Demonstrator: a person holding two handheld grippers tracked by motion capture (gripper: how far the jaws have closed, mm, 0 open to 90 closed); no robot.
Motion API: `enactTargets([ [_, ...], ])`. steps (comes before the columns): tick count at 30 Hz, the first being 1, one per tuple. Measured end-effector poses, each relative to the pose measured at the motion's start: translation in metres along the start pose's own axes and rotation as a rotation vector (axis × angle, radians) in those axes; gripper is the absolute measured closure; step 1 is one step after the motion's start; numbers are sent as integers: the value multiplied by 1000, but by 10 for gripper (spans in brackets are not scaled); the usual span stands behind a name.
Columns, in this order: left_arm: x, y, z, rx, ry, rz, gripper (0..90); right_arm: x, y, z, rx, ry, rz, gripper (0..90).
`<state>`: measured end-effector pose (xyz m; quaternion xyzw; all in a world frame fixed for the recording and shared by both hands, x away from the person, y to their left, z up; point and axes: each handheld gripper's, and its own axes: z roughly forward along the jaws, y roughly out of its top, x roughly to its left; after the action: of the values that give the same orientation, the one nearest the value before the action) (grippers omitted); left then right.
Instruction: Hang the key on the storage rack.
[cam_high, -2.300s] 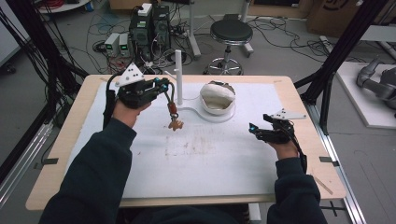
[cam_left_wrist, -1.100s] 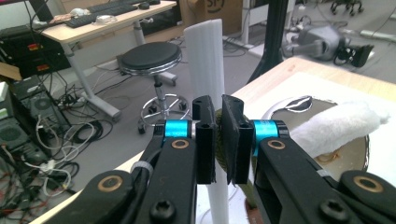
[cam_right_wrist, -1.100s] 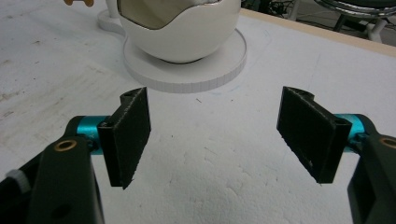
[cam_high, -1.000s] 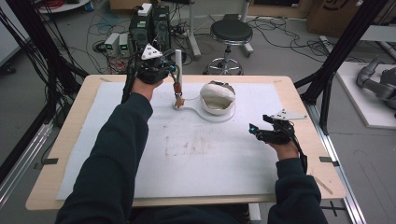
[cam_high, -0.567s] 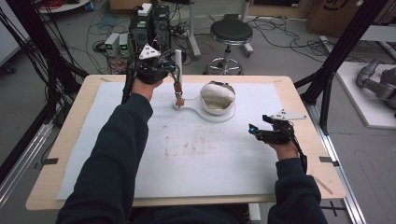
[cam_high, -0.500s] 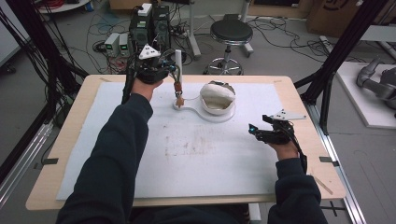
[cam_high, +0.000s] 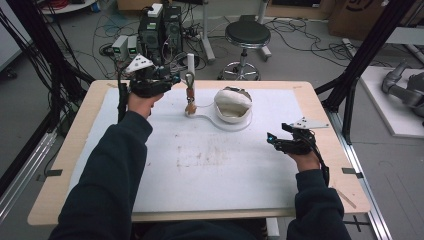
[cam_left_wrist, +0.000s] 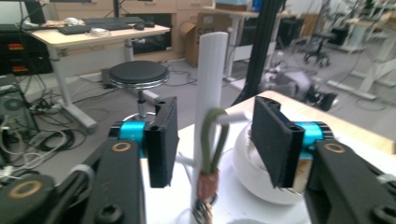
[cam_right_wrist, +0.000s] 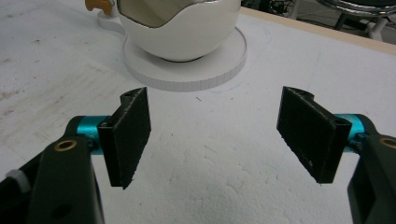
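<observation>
Outstretched, left gripper gapes beside the post; right gripper hovers.

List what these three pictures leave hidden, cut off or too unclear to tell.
- Left gripper view: the charm under the green loop is blurred, and the bottom edge cuts it off.
- Left gripper view: the white post loses its base to the same edge.
- Right gripper view: the top edge cuts the bowl; its inside is unseen.
- High view: the charm is too small to identify.
</observation>
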<state>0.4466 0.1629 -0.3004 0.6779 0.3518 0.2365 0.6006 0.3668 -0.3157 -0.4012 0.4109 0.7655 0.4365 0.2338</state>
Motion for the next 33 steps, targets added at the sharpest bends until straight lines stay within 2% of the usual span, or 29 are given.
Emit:
enactTargets([
  [2,0,-8,-9,-6,-16,-21,436,0,0,0,1,1,0,263],
  [5,-2,-26,-23,8,-13,-26,348,1,0,0,0,2,-3,263],
  [8,-4,-38,-32,13,-8,-20,217,1,0,0,3,-1,-5,263],
  [9,-5,-42,-35,13,-9,-20,206,1,0,0,2,-2,-4,263],
  [11,-6,-50,-42,8,-13,-16,204,2,0,-1,1,0,-4,263],
  [15,-7,-68,-51,38,-6,-12,203,2,-1,0,1,17,-11,259],
  [20,-5,-93,-58,54,-1,-16,203,5,-1,0,-4,42,-23,224],
  [24,-5,-109,-64,68,3,-18,203,5,-1,-2,-13,46,-24,220],
  [25,-4,-111,-64,70,5,-18,203,4,-1,-2,-13,41,-31,219],
  [27,-3,-113,-65,105,1,-12,203,4,-2,-2,-5,36,-41,217],
  [33,-5,-115,-62,122,-19,5,203,4,-2,-3,15,21,-77,217],
])
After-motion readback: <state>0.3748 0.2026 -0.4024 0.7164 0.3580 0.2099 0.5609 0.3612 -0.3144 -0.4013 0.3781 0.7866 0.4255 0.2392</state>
